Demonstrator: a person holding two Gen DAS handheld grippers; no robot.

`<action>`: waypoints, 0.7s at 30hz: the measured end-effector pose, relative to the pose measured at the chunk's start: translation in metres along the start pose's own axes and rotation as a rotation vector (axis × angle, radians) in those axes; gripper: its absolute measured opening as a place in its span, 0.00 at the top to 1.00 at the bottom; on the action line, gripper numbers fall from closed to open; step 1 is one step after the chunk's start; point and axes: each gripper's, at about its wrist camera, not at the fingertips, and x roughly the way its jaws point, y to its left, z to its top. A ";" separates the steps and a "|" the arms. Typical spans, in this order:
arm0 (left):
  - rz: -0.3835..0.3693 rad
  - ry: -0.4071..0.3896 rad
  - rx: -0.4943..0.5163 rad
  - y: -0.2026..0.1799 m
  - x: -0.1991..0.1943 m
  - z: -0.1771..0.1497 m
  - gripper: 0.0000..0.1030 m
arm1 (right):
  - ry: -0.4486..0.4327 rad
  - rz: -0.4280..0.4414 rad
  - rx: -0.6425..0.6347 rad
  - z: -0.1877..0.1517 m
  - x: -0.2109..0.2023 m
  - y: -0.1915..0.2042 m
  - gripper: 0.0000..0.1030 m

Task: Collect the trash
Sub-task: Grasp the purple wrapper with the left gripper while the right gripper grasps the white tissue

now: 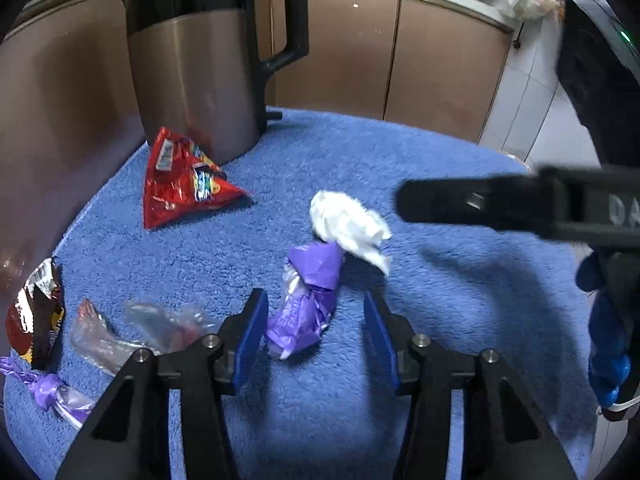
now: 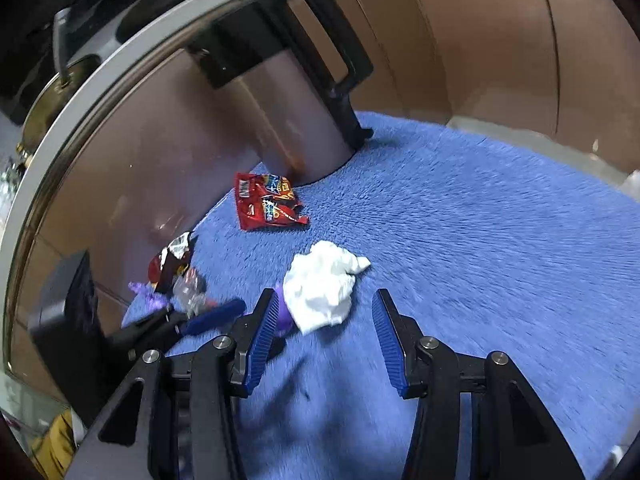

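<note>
On a blue fluffy mat (image 1: 420, 168) lies scattered litter. A crumpled purple wrapper (image 1: 308, 300) sits between the blue pads of my left gripper (image 1: 314, 308), which is open and not pressing on it. Just behind it is a white tissue wad (image 1: 348, 224). In the right wrist view that tissue wad (image 2: 320, 288) lies just ahead of and between the tips of my right gripper (image 2: 326, 300), which is open with nothing held. The purple wrapper (image 2: 283, 312) is mostly hidden behind its left finger. A red snack bag (image 1: 180, 184) lies near the jug.
A tall brown jug with a black handle (image 1: 192, 72) stands at the mat's back. At the left edge lie a brown foil wrapper (image 1: 36, 320), clear plastic (image 1: 132, 332) and a twisted purple wrapper (image 1: 48, 388). Brown cabinet fronts (image 1: 440, 60) ring the mat.
</note>
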 end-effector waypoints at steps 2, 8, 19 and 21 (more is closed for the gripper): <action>-0.009 0.019 -0.013 0.003 0.008 0.000 0.60 | 0.023 0.014 0.024 0.006 0.017 -0.002 0.53; -0.021 0.033 -0.021 0.006 0.019 -0.003 0.66 | 0.036 0.045 0.045 0.014 0.042 0.000 0.53; -0.038 0.014 -0.037 0.009 0.016 -0.008 0.73 | 0.073 -0.015 0.036 0.020 0.071 0.000 0.56; -0.037 0.012 -0.034 0.008 0.015 -0.010 0.73 | 0.074 -0.019 0.049 0.017 0.074 -0.005 0.65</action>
